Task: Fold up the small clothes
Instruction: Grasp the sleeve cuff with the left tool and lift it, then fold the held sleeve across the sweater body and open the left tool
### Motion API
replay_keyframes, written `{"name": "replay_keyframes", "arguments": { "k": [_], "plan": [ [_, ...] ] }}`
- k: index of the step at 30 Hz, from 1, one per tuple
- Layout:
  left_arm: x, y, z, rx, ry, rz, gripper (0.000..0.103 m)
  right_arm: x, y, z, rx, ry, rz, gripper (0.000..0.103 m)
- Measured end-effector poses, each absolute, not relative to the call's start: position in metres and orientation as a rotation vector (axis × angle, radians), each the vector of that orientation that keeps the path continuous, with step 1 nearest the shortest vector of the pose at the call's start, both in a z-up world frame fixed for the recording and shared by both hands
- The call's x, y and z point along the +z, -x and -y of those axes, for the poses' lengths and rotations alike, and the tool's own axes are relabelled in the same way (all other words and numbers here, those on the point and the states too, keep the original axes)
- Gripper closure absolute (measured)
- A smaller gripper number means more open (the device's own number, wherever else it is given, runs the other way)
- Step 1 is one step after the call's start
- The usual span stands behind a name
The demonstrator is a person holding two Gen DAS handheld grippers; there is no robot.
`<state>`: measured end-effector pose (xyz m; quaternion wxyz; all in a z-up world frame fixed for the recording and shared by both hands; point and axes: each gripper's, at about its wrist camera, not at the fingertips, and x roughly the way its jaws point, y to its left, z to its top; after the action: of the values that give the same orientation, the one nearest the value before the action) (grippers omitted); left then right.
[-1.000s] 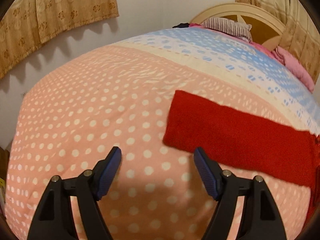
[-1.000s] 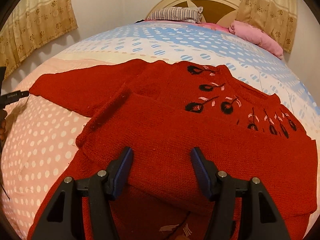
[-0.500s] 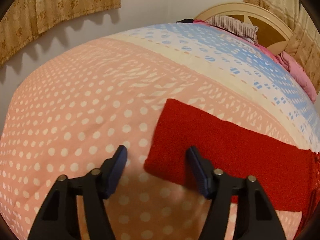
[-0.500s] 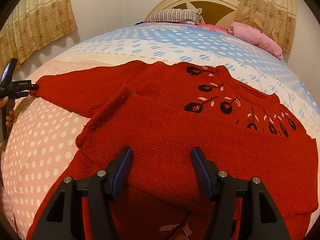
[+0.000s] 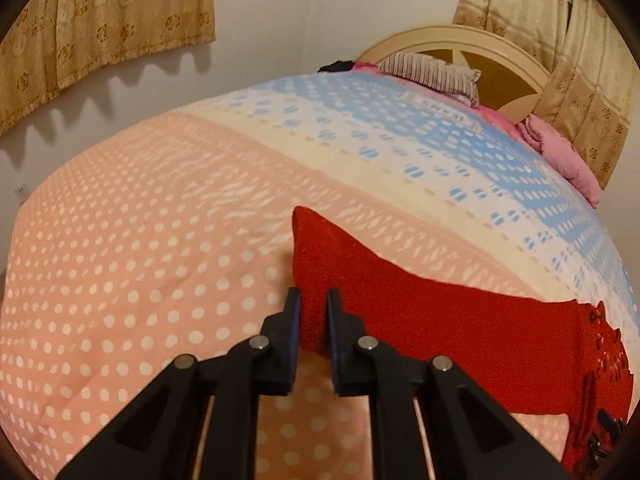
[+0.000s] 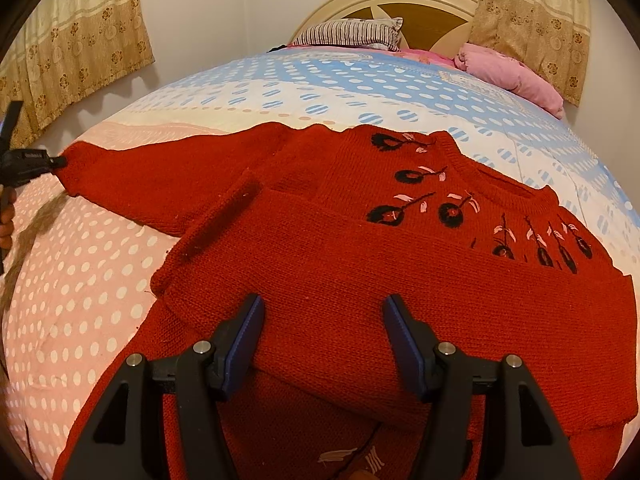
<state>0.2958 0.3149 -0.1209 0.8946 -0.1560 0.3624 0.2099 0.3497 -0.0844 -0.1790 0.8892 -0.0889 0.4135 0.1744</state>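
A red knitted sweater point(image 6: 360, 264) with black flower embroidery lies on the bed, its lower part folded up over the chest. Its left sleeve point(image 6: 160, 176) stretches out sideways. In the left wrist view my left gripper point(image 5: 313, 300) is closing, its blue pads pinching the cuff of that sleeve point(image 5: 400, 312), which is lifted off the bedspread. The same gripper point(image 6: 24, 160) shows at the far left of the right wrist view, held by a hand. My right gripper point(image 6: 323, 308) hovers over the folded sweater, its jaws opening a little, with nothing pinched between them.
The dotted pink, cream and blue bedspread point(image 5: 140, 260) covers the whole bed. A striped pillow point(image 6: 352, 32) and a pink blanket point(image 6: 508, 72) lie at the headboard point(image 6: 400, 4). Curtains point(image 5: 100, 20) hang on the wall behind.
My left gripper moved onto the sleeve cuff, shut on it and lifted it slightly. The right gripper stayed where it was over the sweater.
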Motion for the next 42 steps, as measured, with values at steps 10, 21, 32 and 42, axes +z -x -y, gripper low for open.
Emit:
{"name": "replay_keyframes", "arguments": {
  "k": [10,21,32,42],
  "plan": [
    [-0.079,-0.294,-0.286,0.319,0.378,-0.714,0.091,-0.164,-0.351,0.103,0.367,0.083,-0.862,0.035],
    [-0.043,-0.293,-0.237,0.219,0.390,-0.670,0.091,-0.139,-0.326,0.144,0.334,0.070,-0.846,0.035],
    [-0.007,-0.301,-0.177,0.098,0.419,-0.627,0.091,-0.119,-0.286,0.188,0.330,0.040,-0.806,0.035],
    [0.025,-0.315,-0.112,-0.018,0.438,-0.583,0.091,-0.112,-0.250,0.219,0.318,0.021,-0.779,0.035]
  ]
}}
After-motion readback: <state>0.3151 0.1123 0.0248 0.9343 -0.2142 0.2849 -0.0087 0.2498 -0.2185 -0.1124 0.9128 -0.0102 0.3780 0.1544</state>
